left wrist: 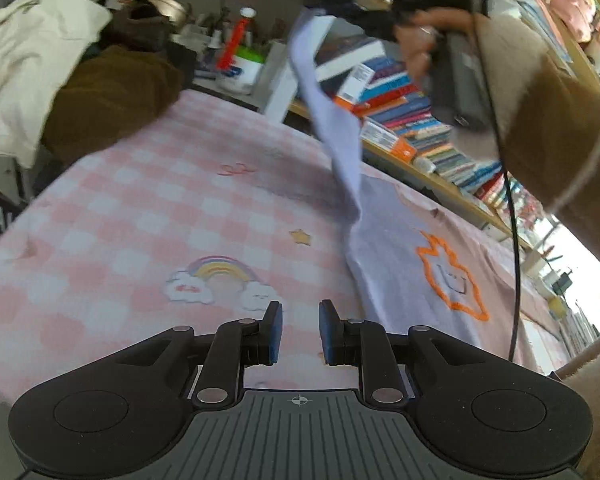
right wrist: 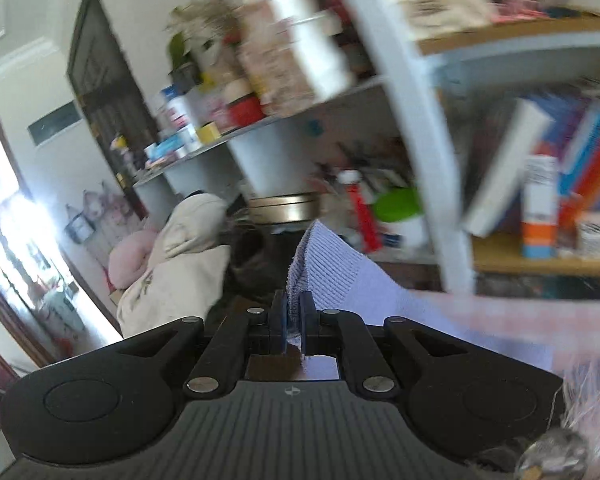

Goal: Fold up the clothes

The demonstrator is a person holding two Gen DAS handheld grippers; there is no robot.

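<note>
Left wrist view shows the lavender sweatshirt (left wrist: 420, 280) lying mostly flat on the pink checked blanket (left wrist: 120, 220), its orange outline motif facing up, while 1 sleeve (left wrist: 332, 120) is pulled up in a long taut strip toward the right gripper (left wrist: 320, 0). Right wrist view shows that gripper's (right wrist: 294, 312) jaws pinched tight on the sleeve's ribbed cuff (right wrist: 324, 264). The left gripper (left wrist: 299, 334) hangs over the blanket beside the garment's edge, jaws narrowly apart with nothing between them. I judge the folding barely begun: the body is spread out, this sleeve is lifted but not yet laid across, and every further fold remains. The knit looks soft and limp, the cuff finely ribbed; the blanket is fuzzy, with a rainbow and a star.
</note>
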